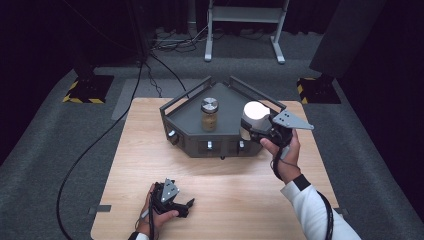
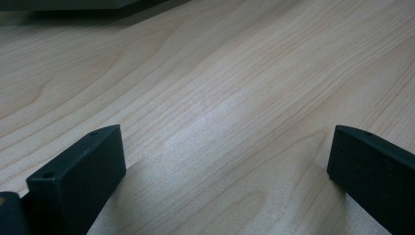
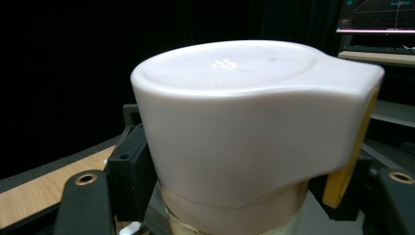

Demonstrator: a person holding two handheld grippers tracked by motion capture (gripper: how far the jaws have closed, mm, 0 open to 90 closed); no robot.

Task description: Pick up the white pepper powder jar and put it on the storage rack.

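A white-capped jar (image 1: 255, 114) hangs just over the right part of the dark grey tray (image 1: 185, 122), with my right gripper (image 1: 254, 130) shut on it below the cap. In the right gripper view the white cap (image 3: 244, 122) has a yellow tab at its right, clear glass shows under it, and the black jaws press in from both sides. A second jar (image 1: 209, 115), brown inside with a metal lid, stands upright in the tray's middle. My left gripper (image 1: 185, 204) lies on the table near the front edge, and its jaws (image 2: 225, 166) stand wide apart over bare wood.
The tray has raised rails and sits at the far middle of the wooden table (image 1: 150, 160). A black cable (image 1: 95, 145) runs over the grey floor at the left. A white stand (image 1: 245, 30) and dark posts with striped bases (image 1: 85, 92) lie beyond the table.
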